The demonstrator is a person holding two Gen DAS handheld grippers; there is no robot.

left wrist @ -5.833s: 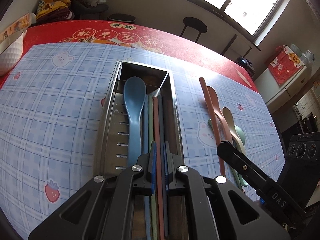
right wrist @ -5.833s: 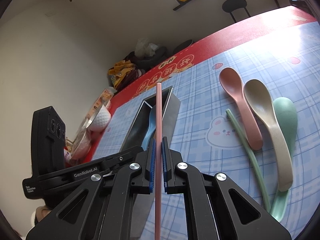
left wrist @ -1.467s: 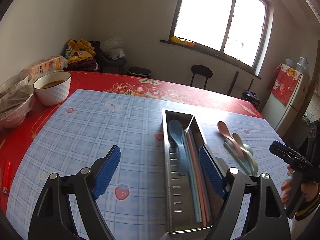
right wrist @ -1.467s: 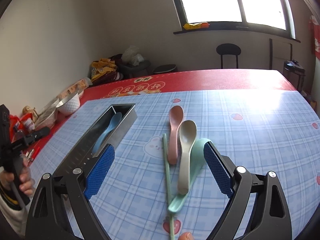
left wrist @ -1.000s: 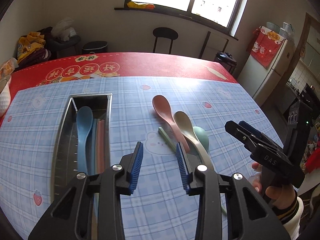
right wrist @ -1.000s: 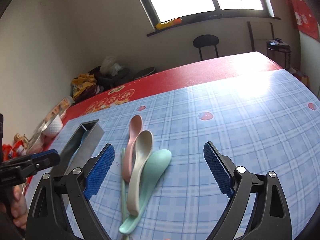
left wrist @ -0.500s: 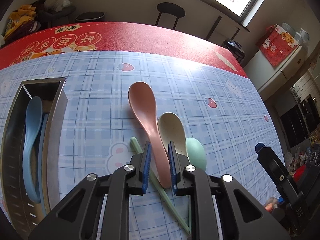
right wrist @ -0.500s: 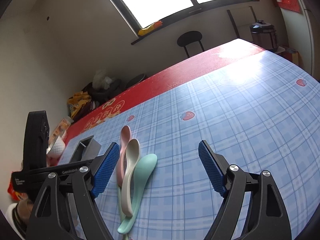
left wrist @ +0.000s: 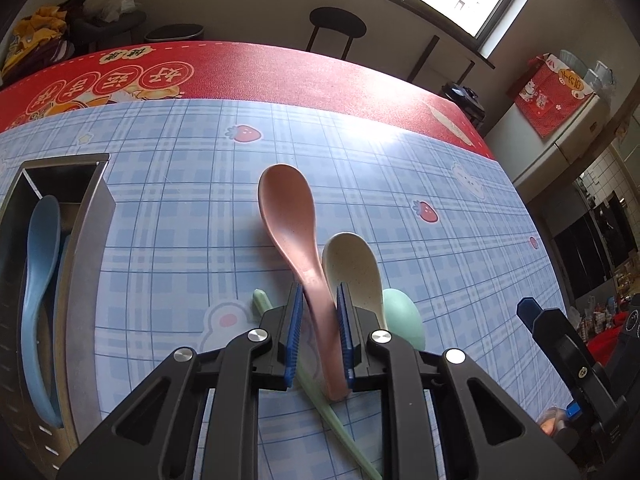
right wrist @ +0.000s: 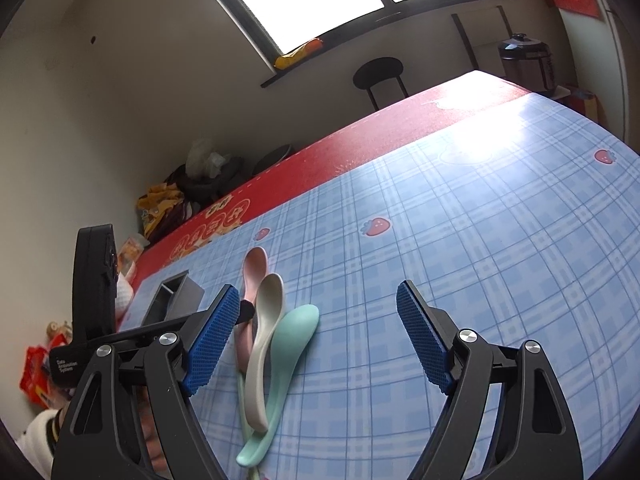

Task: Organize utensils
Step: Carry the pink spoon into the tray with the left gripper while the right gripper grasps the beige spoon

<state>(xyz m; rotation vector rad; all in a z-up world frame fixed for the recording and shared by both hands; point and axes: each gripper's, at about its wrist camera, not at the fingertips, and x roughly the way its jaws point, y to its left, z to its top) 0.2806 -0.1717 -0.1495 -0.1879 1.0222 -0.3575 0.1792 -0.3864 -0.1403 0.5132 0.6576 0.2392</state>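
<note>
Four loose utensils are lying on the table [left wrist: 180, 184]: a pink plastic spoon [left wrist: 294, 236], a cream speckled spoon [left wrist: 352, 268], a mint-green spoon [right wrist: 288, 344] and a pale green chopstick [left wrist: 320, 404], all bunched together and overlapping, well apart from the long stainless steel utensil tray [left wrist: 86, 240] on the left; inside that tray a light blue spoon [left wrist: 36, 280] is already resting, with what looks like a slim stick or two beside it, so the sorting seems partly done, with these four pieces left to go; the left tool [left wrist: 318, 336] is closing narrowly around the pink spoon's handle, its blue pads [left wrist: 294, 328] sitting against or just beside it, though whether the spoon is being pinched firmly I cannot tell; the right tool [right wrist: 316, 344] is hanging wide open above the table, gripping nothing; a blue plaid oilcloth printed with strawberries and rabbits is covering the near part of the table, a red cloth with round Chinese emblems [left wrist: 120, 76] is showing beyond it; a black round stool [left wrist: 338, 24] is standing under a bright window, bags and clothes are piling in the corner, and a dark rice cooker [right wrist: 524, 60] is sitting at the far right.
</note>
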